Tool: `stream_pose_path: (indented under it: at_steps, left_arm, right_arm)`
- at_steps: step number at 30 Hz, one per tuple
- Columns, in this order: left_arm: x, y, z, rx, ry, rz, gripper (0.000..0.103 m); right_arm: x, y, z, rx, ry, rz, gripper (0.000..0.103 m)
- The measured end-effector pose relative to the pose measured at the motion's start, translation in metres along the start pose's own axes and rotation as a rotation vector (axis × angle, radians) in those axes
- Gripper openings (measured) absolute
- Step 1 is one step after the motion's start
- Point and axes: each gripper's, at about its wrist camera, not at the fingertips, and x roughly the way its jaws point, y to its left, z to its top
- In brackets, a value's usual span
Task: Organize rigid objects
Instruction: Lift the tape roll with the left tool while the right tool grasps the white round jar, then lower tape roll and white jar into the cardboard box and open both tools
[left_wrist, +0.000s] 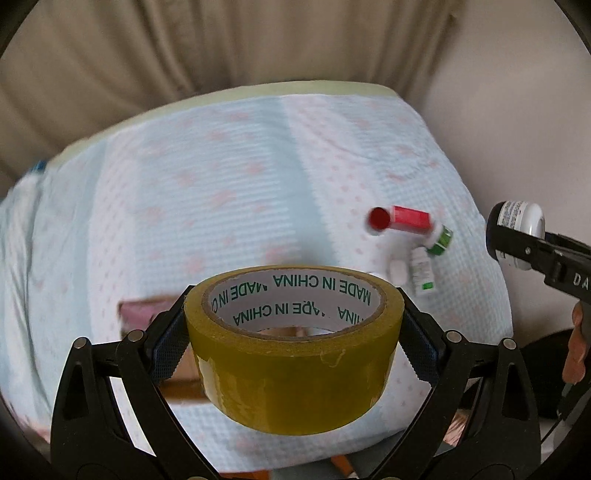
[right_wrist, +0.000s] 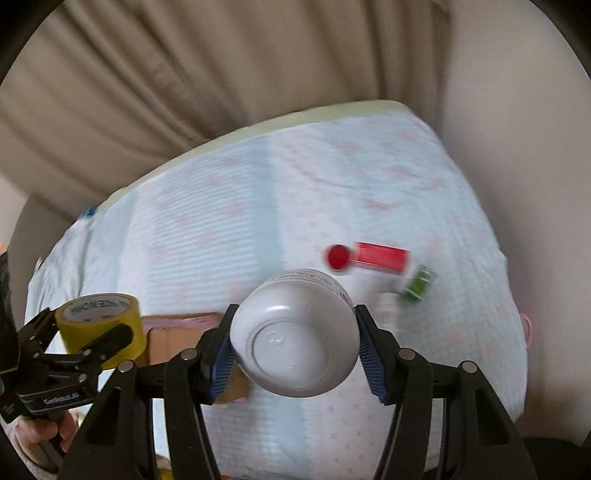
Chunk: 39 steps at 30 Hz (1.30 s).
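Tape roll (left_wrist: 291, 354): glossy yellowish-brown film wound on a matt white paper core with green print.
Jar (right_wrist: 295, 332): smooth white plastic, slight sheen, printed paper label round its side.
Left claw (left_wrist: 291, 343): matt black plastic arms, shiny metal rivets, blue ribbed rubbery pads.
Right claw (right_wrist: 295, 339): the same matt black plastic and blue ribbed pads.
Bed cover (left_wrist: 221, 184): pale blue-and-white waffle-textured cloth, matt, with faint pink print.
Box (right_wrist: 177, 332), near left: matt brown cardboard.
Curtain (left_wrist: 147, 55), far: beige matt cloth in soft folds.
Red cap (left_wrist: 378, 218), right: glossy plastic.
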Motion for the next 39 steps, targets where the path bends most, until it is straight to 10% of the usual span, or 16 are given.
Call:
stream_pose_path:
  at_steps: [17, 39]
  left_arm:
    - [0.052, 0.202, -0.044, -0.091, 0.106, -0.042, 0.096]
    - [0.218, 0.209, -0.091, -0.106, 0.304, -0.077, 0.096]
  right_arm:
    - [0.095, 0.189, -0.055, -0.077, 0.139, 0.047, 0.055]
    - [0.293, 0.219, -0.126, -0.283, 0.453, -0.035, 0.055]
